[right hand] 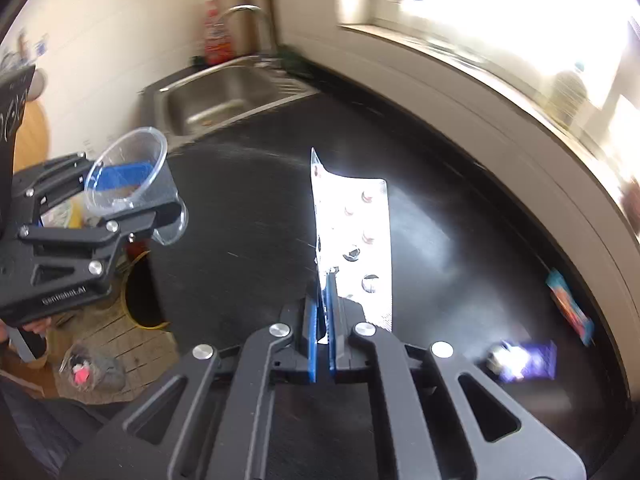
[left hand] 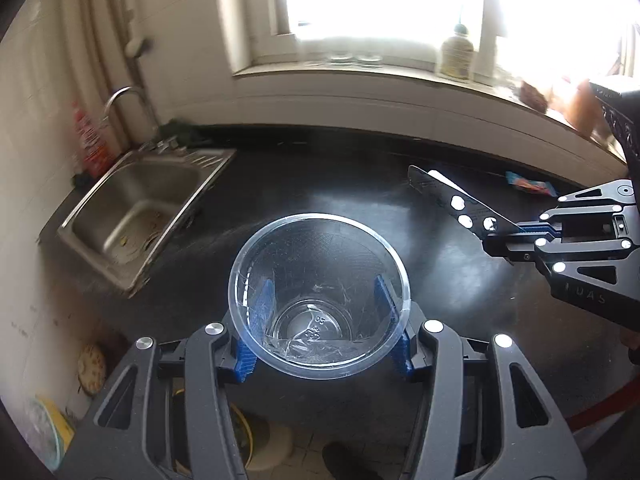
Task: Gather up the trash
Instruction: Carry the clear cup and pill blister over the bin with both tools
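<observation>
Left wrist view showed the left tool (left hand: pixel 326 322) clamped on a clear plastic cup (left hand: pixel 320 296), held above the dark desk (left hand: pixel 320 184) right of the sink (left hand: pixel 136 216); the right tool (right hand: pixel 322 336) pinched an empty blister pack (right hand: pixel 356 240) by one thin edge, which could slip out mid-carry, while two wrappers (right hand: pixel 568 304) lay uncollected far from the sink

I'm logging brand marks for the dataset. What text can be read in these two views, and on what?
"Genrobot.AI": side of the left tongs, right wrist view.
"UAS": only these letters are clear on the right tongs.
Moulded marks on the clear plastic cup base: too small to read.
Red bottle label: blurred.
Snack wrappers: blurred.
</observation>
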The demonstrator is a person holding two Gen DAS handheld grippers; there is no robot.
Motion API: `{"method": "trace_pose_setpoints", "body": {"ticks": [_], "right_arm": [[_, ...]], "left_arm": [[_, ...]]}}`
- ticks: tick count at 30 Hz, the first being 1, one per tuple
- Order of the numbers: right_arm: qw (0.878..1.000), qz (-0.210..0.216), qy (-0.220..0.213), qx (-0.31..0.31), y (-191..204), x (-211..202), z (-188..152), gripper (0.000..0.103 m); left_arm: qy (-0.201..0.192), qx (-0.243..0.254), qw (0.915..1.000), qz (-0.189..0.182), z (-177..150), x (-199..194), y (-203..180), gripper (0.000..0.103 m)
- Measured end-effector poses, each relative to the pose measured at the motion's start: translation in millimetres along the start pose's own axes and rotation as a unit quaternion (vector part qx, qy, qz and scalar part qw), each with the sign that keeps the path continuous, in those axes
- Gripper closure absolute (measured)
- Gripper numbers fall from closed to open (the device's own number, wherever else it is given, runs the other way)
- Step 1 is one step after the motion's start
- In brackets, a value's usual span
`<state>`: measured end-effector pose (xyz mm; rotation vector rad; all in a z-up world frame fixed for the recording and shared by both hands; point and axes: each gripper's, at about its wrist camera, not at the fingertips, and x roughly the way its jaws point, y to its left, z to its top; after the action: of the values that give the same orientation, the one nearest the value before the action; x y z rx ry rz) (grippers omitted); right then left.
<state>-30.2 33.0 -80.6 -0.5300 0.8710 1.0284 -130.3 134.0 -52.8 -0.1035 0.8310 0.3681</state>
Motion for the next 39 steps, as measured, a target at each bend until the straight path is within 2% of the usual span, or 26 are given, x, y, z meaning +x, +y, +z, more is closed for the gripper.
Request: {"method": "trace_pose_setpoints", "body": {"ticks": [3, 7, 10, 14, 17, 22, 25, 28, 30, 31, 32, 33, 34, 36, 39], "right_arm": [[0.997, 0.063, 0.01, -0.041, 60.7, 31.3, 28.0, 0.098], [0.985, 0.144, 0.042, -0.089, 149.4, 78.6, 48.9, 0.098], [0.974, 0.184, 0.07, -0.114, 203.7, 112.5, 54.7, 0.098], [0.96, 0.218, 0.115, -0.13, 269.3, 172.2, 48.6, 0.098], [0.954, 0.223, 0.151, -0.132, 305.2, 225.7, 35.4, 0.098], [0.948, 0.212, 0.194, -0.14, 334.7, 296.5, 11.7, 0.098], [0.946, 0.205, 0.206, -0.145, 340.4, 320.9, 6.3, 0.098], [0.945, 0.2, 0.212, -0.148, 342.3, 336.5, 4.7, 0.098], [0.943, 0.2, 0.222, -0.148, 339.0, 341.3, 5.8, 0.097], [0.943, 0.193, 0.227, -0.152, 338.2, 344.0, 6.5, 0.093], [0.941, 0.194, 0.232, -0.153, 337.7, 344.5, 6.2, 0.071], [0.942, 0.194, 0.229, -0.152, 337.4, 345.1, 8.4, 0.038], [0.946, 0.189, 0.217, -0.15, 334.6, 341.8, 11.1, 0.029], [0.947, 0.198, 0.207, -0.149, 328.9, 330.2, 15.8, 0.027], [0.948, 0.203, 0.199, -0.145, 318.7, 313.2, 22.4, 0.027]], "left_arm": [[0.017, -0.053, 0.9969, 0.055, -37.4, -10.9, 56.9, 0.052], [0.054, -0.138, 0.9827, 0.111, -104.4, -16.4, 133.3, 0.052], [0.077, -0.195, 0.9686, 0.133, -157.5, -13.4, 181.5, 0.051], [0.102, -0.242, 0.954, 0.145, -224.2, 7.7, 230.7, 0.051], [0.106, -0.267, 0.948, 0.136, -256.8, 34.3, 253.4, 0.051], [0.128, -0.299, 0.9372, 0.126, -303.7, 90.9, 280.4, 0.051], [0.133, -0.317, 0.9326, 0.112, -320.8, 114.1, 289.0, 0.05], [0.147, -0.316, 0.9321, 0.099, -331.7, 130.2, 291.8, 0.047], [0.151, -0.314, 0.933, 0.09, -334.6, 134.4, 292.8, 0.037], [0.153, -0.309, 0.9337, 0.096, -335.1, 135.2, 293.7, 0.021], [0.153, -0.304, 0.9339, 0.109, -335.0, 133.8, 294.3, 0.013], [0.15, -0.303, 0.934, 0.116, -336.3, 134.1, 296.0, 0.012], [0.152, -0.304, 0.9332, 0.116, -336.0, 133.4, 297.6, 0.012], [0.159, -0.309, 0.9309, 0.111, -335.4, 131.9, 300.1, 0.012], [0.159, -0.3, 0.9334, 0.115, -328.3, 122.7, 298.0, 0.012]]}}
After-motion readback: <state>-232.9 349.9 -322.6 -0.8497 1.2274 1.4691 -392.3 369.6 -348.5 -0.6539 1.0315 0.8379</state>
